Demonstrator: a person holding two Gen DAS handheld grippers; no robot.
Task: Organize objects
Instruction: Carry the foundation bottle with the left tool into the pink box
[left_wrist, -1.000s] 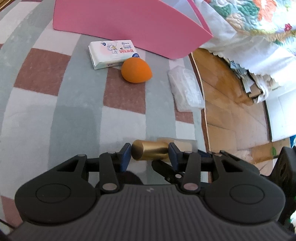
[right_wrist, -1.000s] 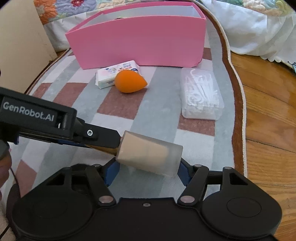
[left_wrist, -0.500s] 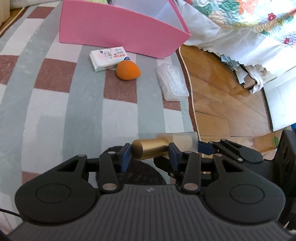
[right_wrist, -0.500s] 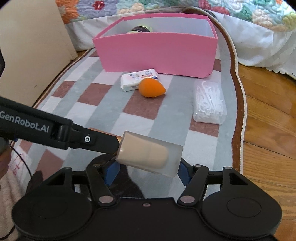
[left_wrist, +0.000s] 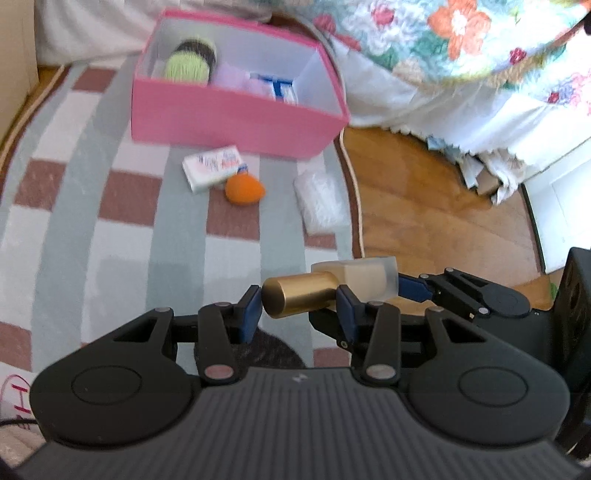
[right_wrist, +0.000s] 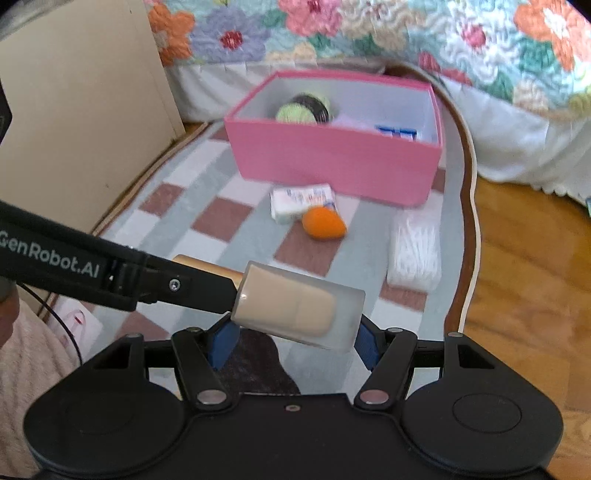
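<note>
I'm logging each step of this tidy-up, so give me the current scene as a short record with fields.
held item: foundation bottle, frosted body, gold cap
left gripper: shut on the gold cap
right gripper: shut on the bottle body
pink box: open, already holds a green-and-dark round item and a blue-and-white pack
loose on rug: tissue pack, orange sponge, clear box of floss picks

A checked rug of grey, white and brick-red squares lies on the wooden floor. On the rug stands a pink box. Just beside the box, at its 6 o'clock, lies a white packet, with an orange sponge touching the packet's lower right corner. At the sponge's 3 o'clock lies a clear plastic case near the rug's edge.
</note>
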